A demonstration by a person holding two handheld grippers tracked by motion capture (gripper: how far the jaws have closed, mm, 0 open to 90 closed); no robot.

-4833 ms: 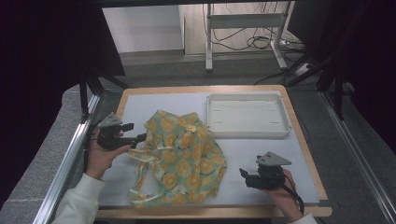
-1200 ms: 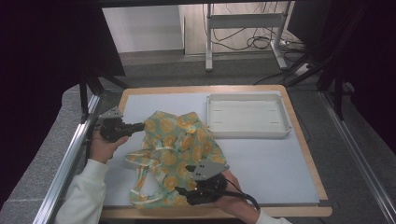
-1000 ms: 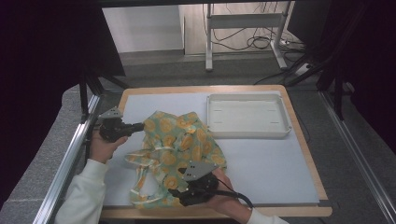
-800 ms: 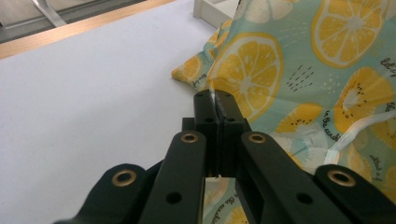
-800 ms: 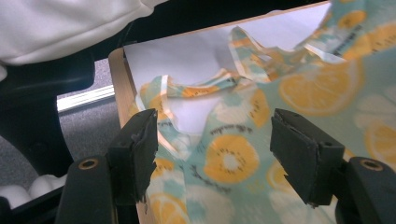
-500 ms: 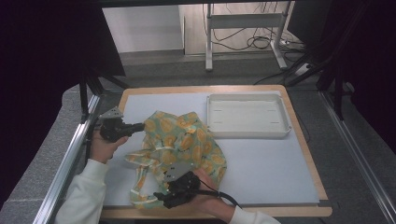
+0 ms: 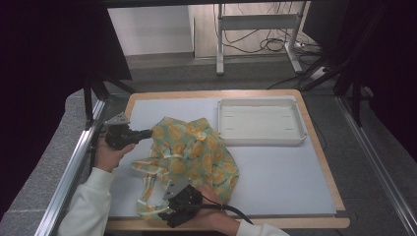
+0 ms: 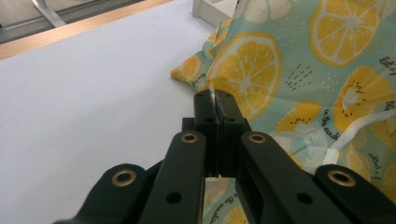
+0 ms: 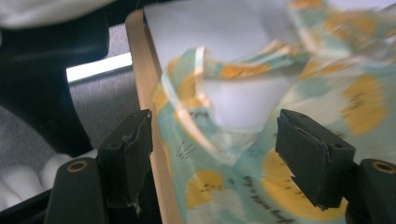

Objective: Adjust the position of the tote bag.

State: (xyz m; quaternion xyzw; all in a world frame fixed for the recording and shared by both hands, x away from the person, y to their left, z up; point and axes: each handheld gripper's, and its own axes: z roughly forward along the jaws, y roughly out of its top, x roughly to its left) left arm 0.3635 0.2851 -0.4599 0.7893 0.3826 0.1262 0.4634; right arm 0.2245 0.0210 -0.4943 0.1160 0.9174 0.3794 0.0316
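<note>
**Left gripper pinning the cloth while the right one lines up on the near corner**

The crumpled teal fabric bag printed with yellow lemon slices [image 7: 189,157] is lying left of centre on the pale grey bench [image 7: 290,182]. The left gripper [image 8: 215,105] is clenching the bag's far-left edge, likely anchoring it. The right gripper [image 9: 217,149], released, has just been widening its jaws; it is straddling the near-left hem without pressing it, probably preparing 1 grasp. The shallow white plastic tray [image 7: 260,123] is sitting far right.
</note>
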